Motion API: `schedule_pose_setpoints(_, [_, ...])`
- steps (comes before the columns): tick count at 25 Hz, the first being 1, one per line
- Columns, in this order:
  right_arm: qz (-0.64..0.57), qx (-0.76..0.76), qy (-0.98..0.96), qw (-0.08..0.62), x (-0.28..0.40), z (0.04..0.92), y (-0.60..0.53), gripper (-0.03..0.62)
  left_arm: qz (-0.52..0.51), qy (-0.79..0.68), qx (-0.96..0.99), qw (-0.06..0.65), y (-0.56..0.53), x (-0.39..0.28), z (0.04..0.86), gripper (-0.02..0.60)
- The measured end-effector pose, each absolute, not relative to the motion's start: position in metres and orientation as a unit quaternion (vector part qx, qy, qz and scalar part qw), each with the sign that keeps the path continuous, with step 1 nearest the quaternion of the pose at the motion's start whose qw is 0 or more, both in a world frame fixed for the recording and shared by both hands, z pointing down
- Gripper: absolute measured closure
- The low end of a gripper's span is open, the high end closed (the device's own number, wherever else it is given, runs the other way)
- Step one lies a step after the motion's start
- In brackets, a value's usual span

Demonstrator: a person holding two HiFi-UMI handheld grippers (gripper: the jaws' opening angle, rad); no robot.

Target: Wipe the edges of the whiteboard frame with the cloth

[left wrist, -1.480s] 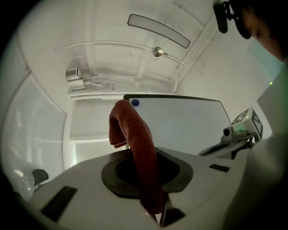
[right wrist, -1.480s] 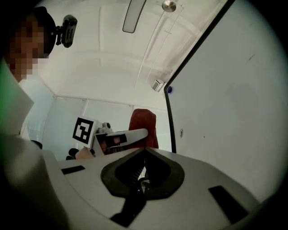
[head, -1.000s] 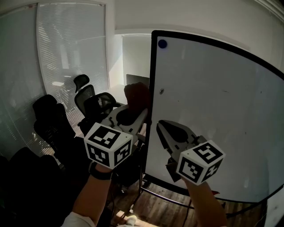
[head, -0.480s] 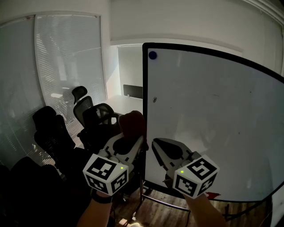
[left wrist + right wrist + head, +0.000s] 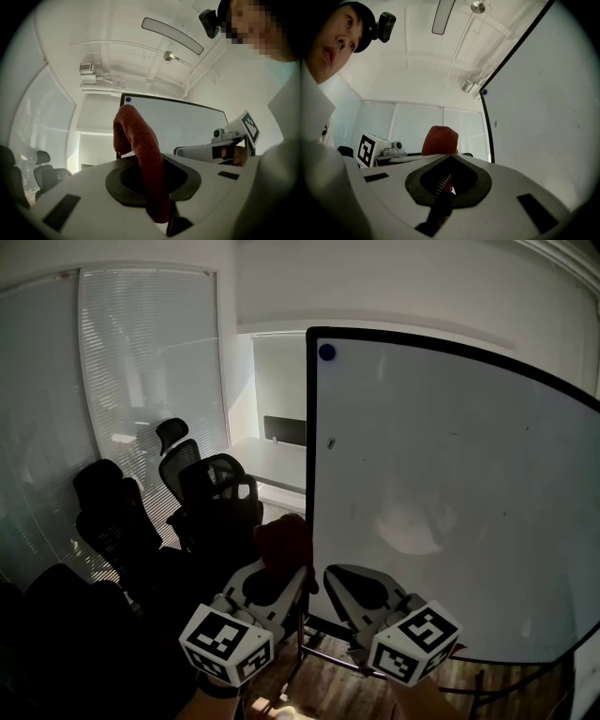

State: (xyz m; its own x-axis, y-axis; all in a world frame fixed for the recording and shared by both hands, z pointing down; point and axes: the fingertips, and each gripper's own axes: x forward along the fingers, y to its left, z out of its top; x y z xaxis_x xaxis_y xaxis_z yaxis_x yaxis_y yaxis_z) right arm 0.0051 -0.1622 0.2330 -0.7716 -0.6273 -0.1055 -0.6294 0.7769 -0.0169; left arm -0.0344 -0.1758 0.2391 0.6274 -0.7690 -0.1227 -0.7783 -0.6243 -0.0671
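Observation:
The whiteboard (image 5: 450,484) stands upright with a black frame, and its left edge (image 5: 310,484) runs down the middle of the head view. My left gripper (image 5: 298,568) is shut on a dark red cloth (image 5: 281,538) low down, right beside that left edge; I cannot tell whether the cloth touches it. In the left gripper view the cloth (image 5: 140,154) sticks up out of the jaws in front of the board (image 5: 187,126). My right gripper (image 5: 339,579) is shut with nothing in it, low in front of the board. The cloth (image 5: 439,139) and frame edge (image 5: 487,126) also show in the right gripper view.
Several black office chairs (image 5: 211,493) crowd the space left of the board, before a glass wall with blinds (image 5: 141,381). A blue magnet (image 5: 326,352) sits at the board's top left corner. The stand's legs (image 5: 319,652) rest on a wooden floor below.
Both grippers have dropped lower, and the cloth has travelled down along the board's left frame edge from about mid-height to near the bottom.

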Motion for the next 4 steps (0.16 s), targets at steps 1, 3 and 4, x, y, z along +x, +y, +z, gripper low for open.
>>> schedule_pose_setpoints(1, [0.008,-0.334,0.941,0.053,0.0053,0.2351,-0.1598,0.591,0.04,0.429,-0.901,0.056,-0.1734,-0.0339,0.2413,0.509])
schedule_pose_setpoints(3, [0.006,-0.333,0.941,0.052,0.0053,0.2388,-0.155,0.591,0.037,0.427,-0.902,0.054,-0.1686,-0.0328,0.2454,0.509])
schedule_pose_setpoints(4, [0.004,-0.333,0.942,0.052,0.0052,0.2405,-0.1527,0.591,0.036,0.426,-0.902,0.053,-0.1663,-0.0322,0.2474,0.509])
